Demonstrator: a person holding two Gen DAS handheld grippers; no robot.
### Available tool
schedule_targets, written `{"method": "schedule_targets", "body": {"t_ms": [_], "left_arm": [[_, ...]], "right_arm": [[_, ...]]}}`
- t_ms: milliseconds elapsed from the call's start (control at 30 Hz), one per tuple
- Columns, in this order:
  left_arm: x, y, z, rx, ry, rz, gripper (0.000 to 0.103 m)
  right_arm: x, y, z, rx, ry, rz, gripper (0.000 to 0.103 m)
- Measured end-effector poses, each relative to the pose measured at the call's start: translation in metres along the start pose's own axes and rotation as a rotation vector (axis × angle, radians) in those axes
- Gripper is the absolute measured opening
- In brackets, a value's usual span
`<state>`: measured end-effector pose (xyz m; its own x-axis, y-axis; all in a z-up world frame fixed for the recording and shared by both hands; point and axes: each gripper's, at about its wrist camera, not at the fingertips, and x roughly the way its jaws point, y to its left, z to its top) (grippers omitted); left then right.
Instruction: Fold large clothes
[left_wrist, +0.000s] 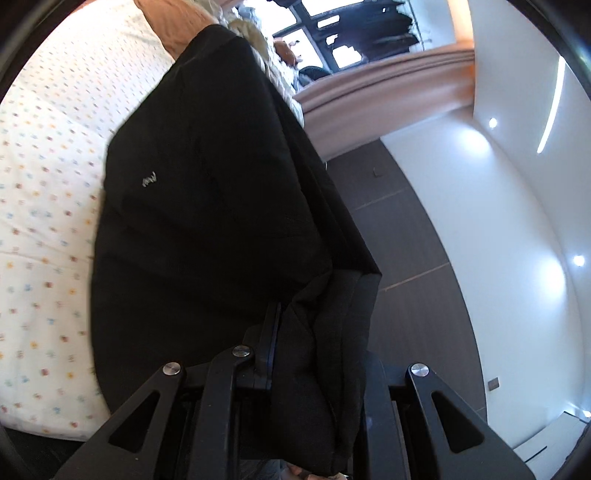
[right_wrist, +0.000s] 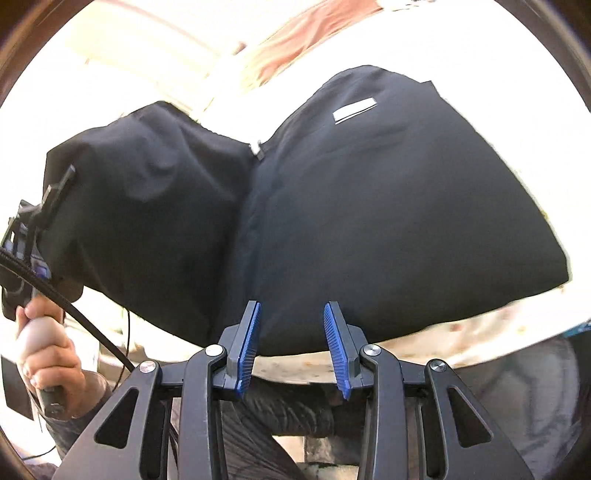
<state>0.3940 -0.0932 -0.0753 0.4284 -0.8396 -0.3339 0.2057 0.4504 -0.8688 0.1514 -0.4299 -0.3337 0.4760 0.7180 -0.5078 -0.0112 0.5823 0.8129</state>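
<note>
The left gripper (left_wrist: 317, 332) is pinching a bunched corner of the large black fabric garment (right_wrist: 388, 221) mid-fold; the right gripper (right_wrist: 291, 347) is standing spread, empty — likely needing a fresh hem grip next.

Left gripper (left_wrist: 317, 332): jaws were clamped on a thick bunch of black fabric, which filled the gap and hid the right finger; only the left finger's edge showed. Frame rolled well off level. In the right wrist view the left gripper (right_wrist: 55, 199) sat at far left, tilted, with the person's left hand (right_wrist: 48, 365) wrapped round its handle, knuckles toward the camera, a cable running past the fist. Right gripper (right_wrist: 291, 328): jaws stood partly apart, blue ribbed pads (right_wrist: 249, 343) bare, nothing pinched between them, tips pointing toward the near edge of the black cloth.
</note>
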Motion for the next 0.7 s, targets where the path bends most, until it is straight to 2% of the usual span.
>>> {"method": "schedule_targets", "body": {"t_ms": [133, 267, 567, 600, 667, 700], "left_arm": [[0.043, -0.004, 0.0, 0.014, 0.076, 0.044, 0.017], [0.085, -0.005, -0.007, 0.03, 0.156, 0.094, 0.018], [0.14, -0.001, -0.041, 0.029, 0.284, 0.205, 0.018], [0.144, -0.001, -0.044, 0.017, 0.293, 0.213, 0.02], [0.151, 0.0, -0.044, -0.036, 0.31, 0.186, 0.03], [0.153, 0.0, -0.044, -0.059, 0.316, 0.161, 0.042]], "right_arm": [[-0.023, -0.031, 0.005, 0.054, -0.058, -0.013, 0.033], [-0.034, -0.046, 0.004, 0.088, -0.094, -0.02, 0.033], [-0.063, -0.069, 0.005, 0.141, -0.142, -0.037, 0.033], [-0.063, -0.072, 0.006, 0.145, -0.146, -0.039, 0.033], [-0.091, -0.063, -0.003, 0.154, -0.153, -0.042, 0.033], [-0.092, -0.065, -0.002, 0.163, -0.156, -0.042, 0.033]]}}
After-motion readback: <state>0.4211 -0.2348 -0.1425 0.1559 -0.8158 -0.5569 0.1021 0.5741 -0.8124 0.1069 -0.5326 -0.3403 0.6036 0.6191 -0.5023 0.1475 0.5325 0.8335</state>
